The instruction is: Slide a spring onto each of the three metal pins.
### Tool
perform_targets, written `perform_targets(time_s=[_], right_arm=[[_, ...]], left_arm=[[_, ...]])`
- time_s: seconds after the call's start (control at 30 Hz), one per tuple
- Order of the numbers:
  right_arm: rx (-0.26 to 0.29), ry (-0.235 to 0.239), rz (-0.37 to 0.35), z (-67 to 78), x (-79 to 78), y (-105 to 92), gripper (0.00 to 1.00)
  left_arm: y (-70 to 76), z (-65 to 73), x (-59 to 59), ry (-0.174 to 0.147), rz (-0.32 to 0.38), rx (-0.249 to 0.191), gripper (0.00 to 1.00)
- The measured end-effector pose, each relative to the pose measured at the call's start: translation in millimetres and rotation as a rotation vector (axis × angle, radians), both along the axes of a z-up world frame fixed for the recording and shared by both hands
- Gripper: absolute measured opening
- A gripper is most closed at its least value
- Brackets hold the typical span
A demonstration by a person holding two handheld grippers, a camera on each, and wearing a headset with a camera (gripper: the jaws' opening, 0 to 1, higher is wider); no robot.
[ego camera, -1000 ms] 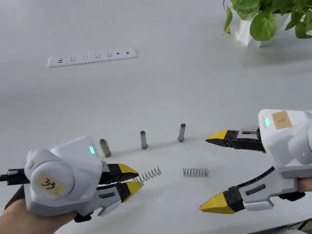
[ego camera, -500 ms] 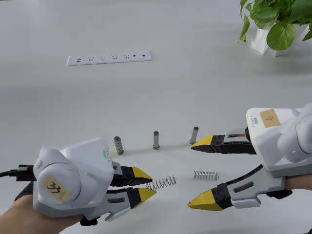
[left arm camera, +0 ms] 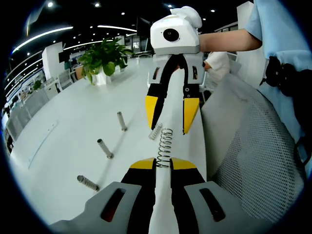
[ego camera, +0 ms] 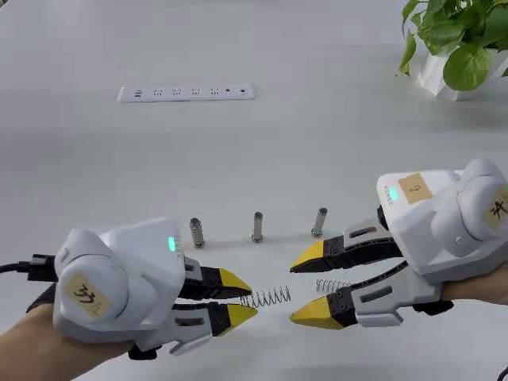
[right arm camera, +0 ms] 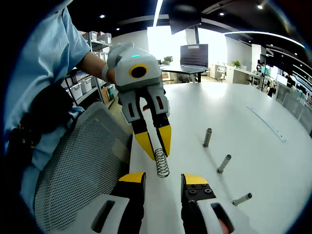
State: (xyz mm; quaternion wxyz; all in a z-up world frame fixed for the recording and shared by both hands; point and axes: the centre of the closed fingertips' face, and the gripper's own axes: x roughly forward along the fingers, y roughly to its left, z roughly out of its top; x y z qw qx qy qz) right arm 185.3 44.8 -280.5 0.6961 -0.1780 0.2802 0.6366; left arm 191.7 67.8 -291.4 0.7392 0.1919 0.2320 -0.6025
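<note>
spring (ego camera: 266, 297) pinched level in left tongs (ego camera: 252, 298), right tongs (ego camera: 292, 294) agape facing them.

— What went unseen?
— The loose spring (ego camera: 324, 284) lay partly behind the right gripper (ego camera: 294, 294)'s jaws; the plant (ego camera: 456, 40) was cropped at the corner.
— And the held spring (ego camera: 268, 298)?
— Its near end sat hidden between the left gripper (ego camera: 252, 299)'s tips.
</note>
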Motion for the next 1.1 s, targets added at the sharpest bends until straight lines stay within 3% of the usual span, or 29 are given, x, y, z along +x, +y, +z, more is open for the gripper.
perform_targets(time_s=[0.63,1.1], right_arm=[[-0.033,0.004,0.065,-3.8,-5.0,4.2,0.07],[-0.078,-0.045,0.107,6.1,-5.1,7.7,0.07]], left_arm=[[-0.8,-1.7,-4.9,0.01,-0.005,-0.011,0.07],[-3.1,-2.8,-5.1,0.035,0.005,-0.024,0.07]])
